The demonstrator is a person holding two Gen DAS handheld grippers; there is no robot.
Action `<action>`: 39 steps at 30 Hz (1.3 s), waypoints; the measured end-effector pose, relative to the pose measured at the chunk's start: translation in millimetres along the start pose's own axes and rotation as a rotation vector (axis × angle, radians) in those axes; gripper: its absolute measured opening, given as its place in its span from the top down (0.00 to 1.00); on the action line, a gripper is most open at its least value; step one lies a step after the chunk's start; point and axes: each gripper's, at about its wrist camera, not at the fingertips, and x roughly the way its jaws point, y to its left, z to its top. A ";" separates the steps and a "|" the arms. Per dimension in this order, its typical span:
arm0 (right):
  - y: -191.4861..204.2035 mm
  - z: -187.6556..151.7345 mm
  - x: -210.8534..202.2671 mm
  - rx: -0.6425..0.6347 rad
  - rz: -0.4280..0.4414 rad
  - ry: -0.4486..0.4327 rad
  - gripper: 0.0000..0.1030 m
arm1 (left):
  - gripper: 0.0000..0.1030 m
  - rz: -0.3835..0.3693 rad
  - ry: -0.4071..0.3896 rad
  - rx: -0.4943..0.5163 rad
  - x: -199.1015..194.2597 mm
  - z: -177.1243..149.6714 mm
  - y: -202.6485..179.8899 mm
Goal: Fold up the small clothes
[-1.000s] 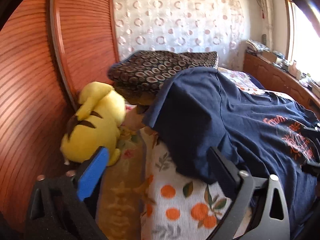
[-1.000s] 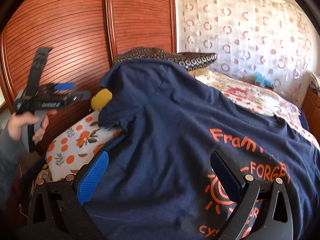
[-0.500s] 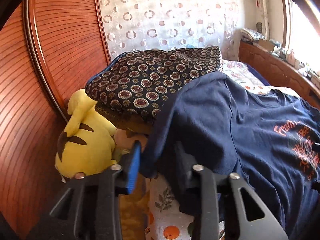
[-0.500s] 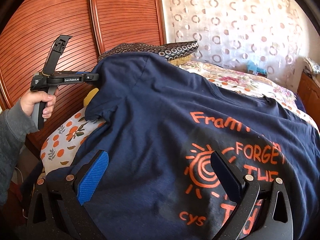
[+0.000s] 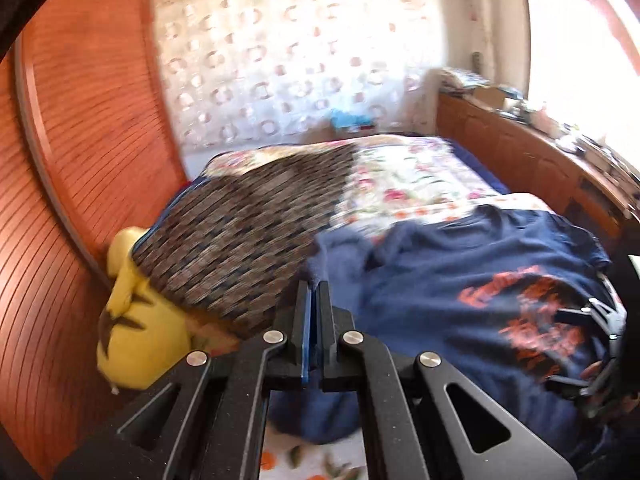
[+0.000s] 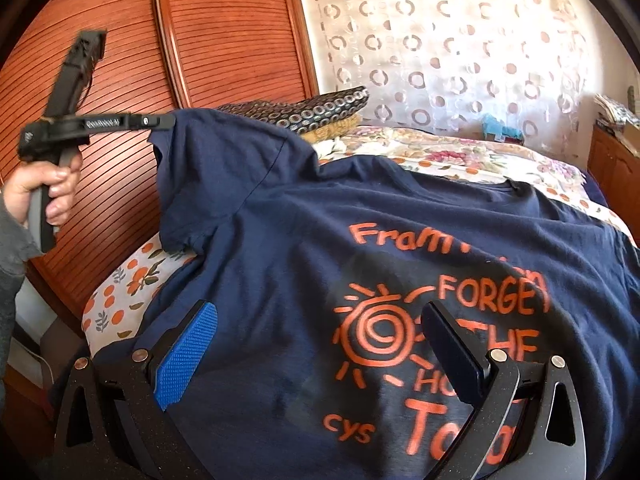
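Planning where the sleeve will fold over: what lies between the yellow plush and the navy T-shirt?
In the left wrist view, a dark patterned cushion lies between the yellow plush and the navy T-shirt, overlapping the plush's top.

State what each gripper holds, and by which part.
Left gripper: shut on the navy T-shirt, at its sleeve edge. Right gripper: open, holding nothing.

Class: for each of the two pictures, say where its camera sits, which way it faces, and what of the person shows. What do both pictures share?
Left wrist: sits on the left tongs, faces along the bed to the curtain; tongs shut on the navy T-shirt sleeve.
Right wrist: sits on the open right tongs over the shirt's print, facing the wardrobe; left hand shows.
Shared: shirt, patterned pillow.
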 end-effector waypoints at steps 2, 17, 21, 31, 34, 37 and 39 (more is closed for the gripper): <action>-5.7 0.2 -3.3 0.019 -0.004 -0.005 0.01 | 0.97 -0.042 0.003 0.027 1.4 12.6 -21.7; -31.8 -5.4 -19.3 0.086 -0.054 -0.012 0.01 | 0.42 -0.178 0.008 0.105 11.2 43.6 -101.5; -30.6 -3.4 -17.4 0.093 -0.062 -0.012 0.01 | 0.39 -0.155 0.014 0.068 12.2 27.1 -83.8; -29.5 3.0 -1.6 0.073 -0.074 0.013 0.01 | 0.39 -0.146 0.189 -0.093 81.5 -48.7 -36.6; -31.6 3.5 0.8 0.074 -0.076 0.024 0.01 | 0.39 -0.172 0.215 -0.120 94.7 -56.9 -39.2; -34.5 3.2 2.4 0.078 -0.080 0.029 0.01 | 0.47 -0.202 0.211 -0.153 97.7 -60.1 -43.3; -36.3 4.5 5.2 0.081 -0.087 0.039 0.01 | 0.76 -0.219 0.201 -0.138 92.7 -60.5 -50.7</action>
